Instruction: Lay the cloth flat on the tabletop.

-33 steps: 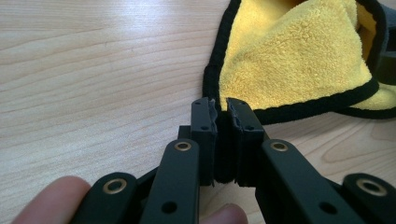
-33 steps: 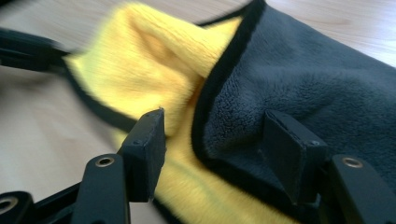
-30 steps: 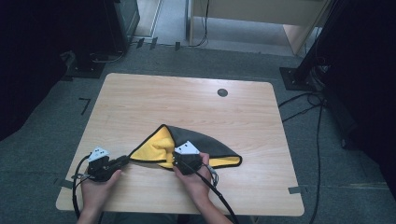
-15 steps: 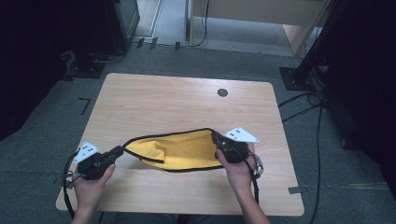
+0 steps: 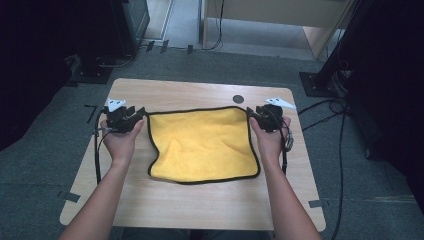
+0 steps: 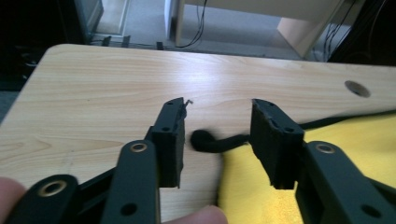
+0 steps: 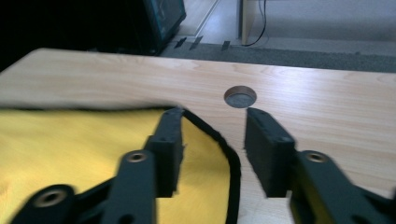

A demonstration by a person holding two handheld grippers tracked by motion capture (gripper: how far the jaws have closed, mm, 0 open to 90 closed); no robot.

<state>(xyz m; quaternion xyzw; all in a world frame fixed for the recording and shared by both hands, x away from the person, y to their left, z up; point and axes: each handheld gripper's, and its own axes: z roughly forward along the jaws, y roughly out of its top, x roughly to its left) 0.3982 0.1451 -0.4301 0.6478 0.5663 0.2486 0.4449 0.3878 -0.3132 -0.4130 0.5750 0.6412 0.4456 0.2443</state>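
A yellow cloth (image 5: 202, 145) with black edging lies spread flat on the wooden table (image 5: 200, 205). My left gripper (image 5: 141, 113) sits at its far left corner, jaws open. In the left gripper view that black corner (image 6: 201, 139) lies on the wood between the open jaws of the left gripper (image 6: 218, 116), with yellow cloth (image 6: 345, 135) to the right. My right gripper (image 5: 251, 114) is at the far right corner, also open. In the right gripper view the cloth's black edge (image 7: 229, 158) runs between the jaws of the right gripper (image 7: 212, 121), untouched.
A round cable hole (image 5: 238, 98) sits in the table just beyond the cloth's far edge, also visible as the hole (image 7: 240, 96) ahead of the right jaws. Cables (image 5: 97, 160) trail from both grippers along the table sides. Dark equipment and stands surround the table.
The cloth went from a folded heap to stretched between both grippers, then was carried away from the person and laid flat. Both grippers have let go of its corners.
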